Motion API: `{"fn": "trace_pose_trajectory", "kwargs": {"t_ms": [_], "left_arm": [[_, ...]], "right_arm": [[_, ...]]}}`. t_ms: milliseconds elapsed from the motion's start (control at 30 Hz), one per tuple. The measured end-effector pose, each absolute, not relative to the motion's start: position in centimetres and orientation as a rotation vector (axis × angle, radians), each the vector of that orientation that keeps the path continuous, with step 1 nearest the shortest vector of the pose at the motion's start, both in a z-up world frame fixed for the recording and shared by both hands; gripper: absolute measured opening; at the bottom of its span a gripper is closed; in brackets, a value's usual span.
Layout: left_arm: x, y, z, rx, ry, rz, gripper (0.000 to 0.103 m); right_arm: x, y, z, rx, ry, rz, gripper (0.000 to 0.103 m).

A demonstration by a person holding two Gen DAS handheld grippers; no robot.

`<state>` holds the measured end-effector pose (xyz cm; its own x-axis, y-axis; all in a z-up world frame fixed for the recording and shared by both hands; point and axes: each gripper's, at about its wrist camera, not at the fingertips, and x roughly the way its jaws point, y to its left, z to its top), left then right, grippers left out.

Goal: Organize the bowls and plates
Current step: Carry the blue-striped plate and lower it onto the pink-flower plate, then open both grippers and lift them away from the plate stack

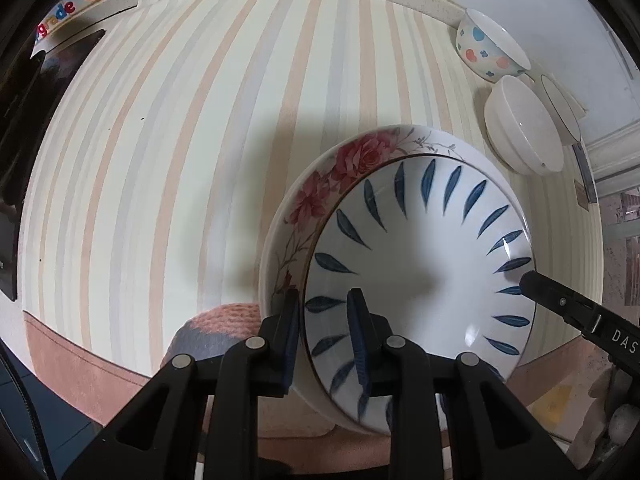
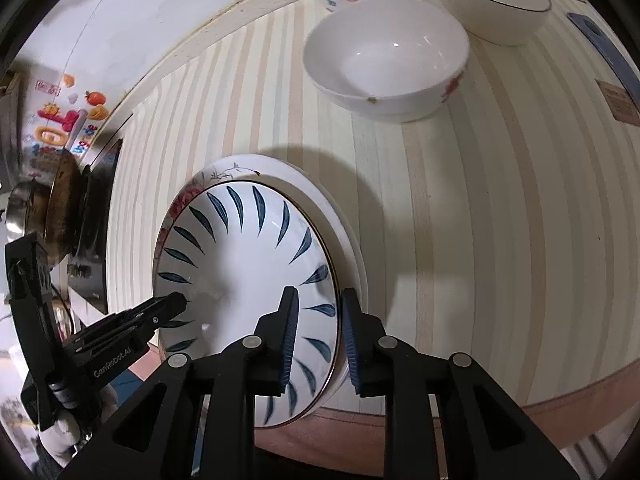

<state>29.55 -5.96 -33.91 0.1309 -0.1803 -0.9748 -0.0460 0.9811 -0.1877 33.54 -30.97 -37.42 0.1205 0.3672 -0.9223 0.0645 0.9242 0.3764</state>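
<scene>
Left wrist view shows the left gripper (image 1: 328, 336) clenched over the near rim of a white glazed ceramic plate painted with blue leaf strokes (image 1: 420, 280), which rests nested in a larger white rose-patterned plate (image 1: 340, 164) on the striped worktop (image 1: 180, 140). At the stack's right rim, the right gripper (image 2: 320, 336) straddles the edge with its pads released. Both plates look stiff, slick, fairly heavy and chip-prone, so the raised rim seems the safest hold.

close steep downward views (sharing blue-leaf plate (image 1: 420, 264))
</scene>
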Motion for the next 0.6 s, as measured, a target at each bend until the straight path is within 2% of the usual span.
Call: {"fn": "trace_pose_trajectory", "kwargs": {"t_ms": [67, 233, 400, 600], "left_arm": [[29.2, -5.9, -33.2, -0.171, 1.423, -0.097, 0.022], [27.7, -5.8, -30.0, -0.130, 1.355, -0.119, 0.022], [24.7, -6.2, -25.1, -0.067, 1.263, -0.157, 0.022], [20.8, -5.8, -19.9, -0.040, 1.151, -0.186, 0.028]], "right_arm": [[33.3, -30.9, -36.8, 0.363, 1.426, 0.213, 0.035], [32.1, -30.1, -34.4, 0.321, 1.390, 0.194, 0.037], [28.8, -28.9, -30.3, 0.254, 1.339, 0.196, 0.053], [23.8, -28.0, -24.1, 0.213, 1.250, 0.200, 0.058]]}}
